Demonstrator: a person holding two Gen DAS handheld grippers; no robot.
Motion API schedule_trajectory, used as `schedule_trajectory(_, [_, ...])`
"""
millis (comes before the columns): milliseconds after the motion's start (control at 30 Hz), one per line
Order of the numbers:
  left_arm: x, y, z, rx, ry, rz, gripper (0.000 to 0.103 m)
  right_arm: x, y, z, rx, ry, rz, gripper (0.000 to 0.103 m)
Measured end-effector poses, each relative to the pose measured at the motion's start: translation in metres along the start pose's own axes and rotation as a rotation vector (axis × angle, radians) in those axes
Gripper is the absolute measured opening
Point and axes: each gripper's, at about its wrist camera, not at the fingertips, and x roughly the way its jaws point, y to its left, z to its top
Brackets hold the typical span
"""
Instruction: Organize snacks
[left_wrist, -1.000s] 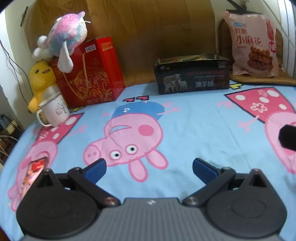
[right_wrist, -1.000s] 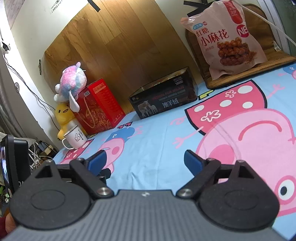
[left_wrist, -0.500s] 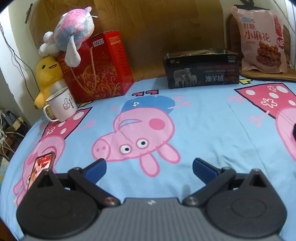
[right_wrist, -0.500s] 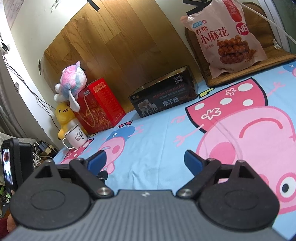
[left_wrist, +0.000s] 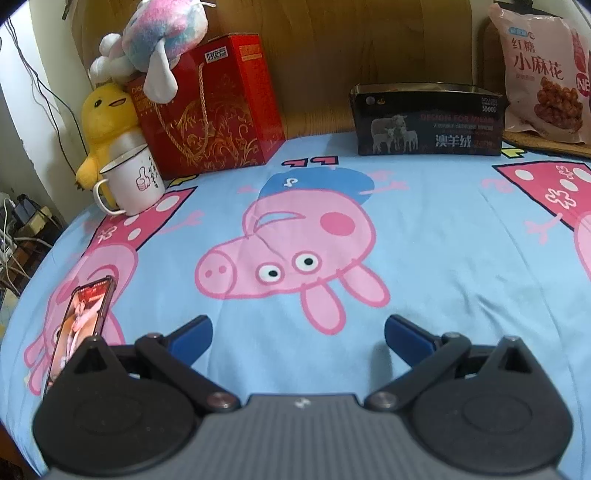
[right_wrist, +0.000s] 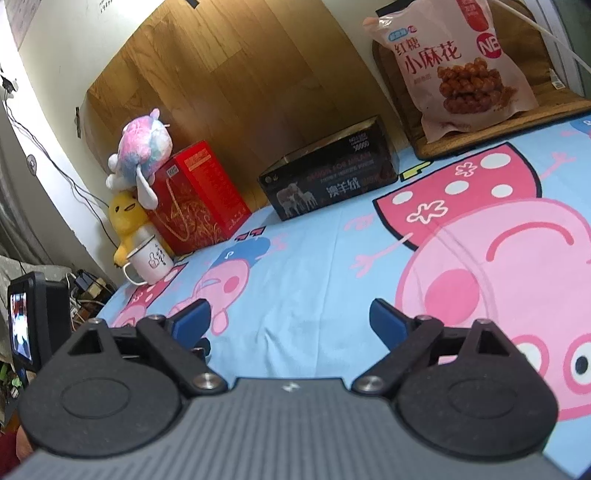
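Half of phone (left_wrist: 82, 325) hidden behind left claw (left_wrist: 298, 334).

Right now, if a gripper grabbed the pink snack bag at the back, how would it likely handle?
The snack bag looks like thin, puffy film, so it would probably crumple and sag rather than stay stiff. It stands leaning against the chair back, so a push would likely tip it. The glossy film may slip between the fingers; the printed twists suggest brittle contents.
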Motion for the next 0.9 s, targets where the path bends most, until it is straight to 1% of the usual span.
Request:
schedule_trajectory(367, [0.0059,0.0031,-0.0026,-0.016,0.027,-0.019,0.103,0.0059,0.0045,-0.0033,-0.011,0.027,0.002,0.096])
schedule_trajectory(600, [0.003,-0.0015,-0.0046,-0.01,0.035,-0.079,0.103,0.0052,0.003,-0.0027,0.004,0.007,-0.022,0.096])
schedule_trajectory(800, [0.0033,0.0037,-0.0046,-0.043,0.06,-0.16,0.103,0.0052,0.0052,-0.0029,-0.011,0.006,-0.024,0.096])
schedule_trajectory(900, [0.0024,0.0052,-0.0052,-0.051,0.061,-0.182,0.103,0.0055,0.0074,-0.0026,-0.02,0.006,-0.022,0.096])
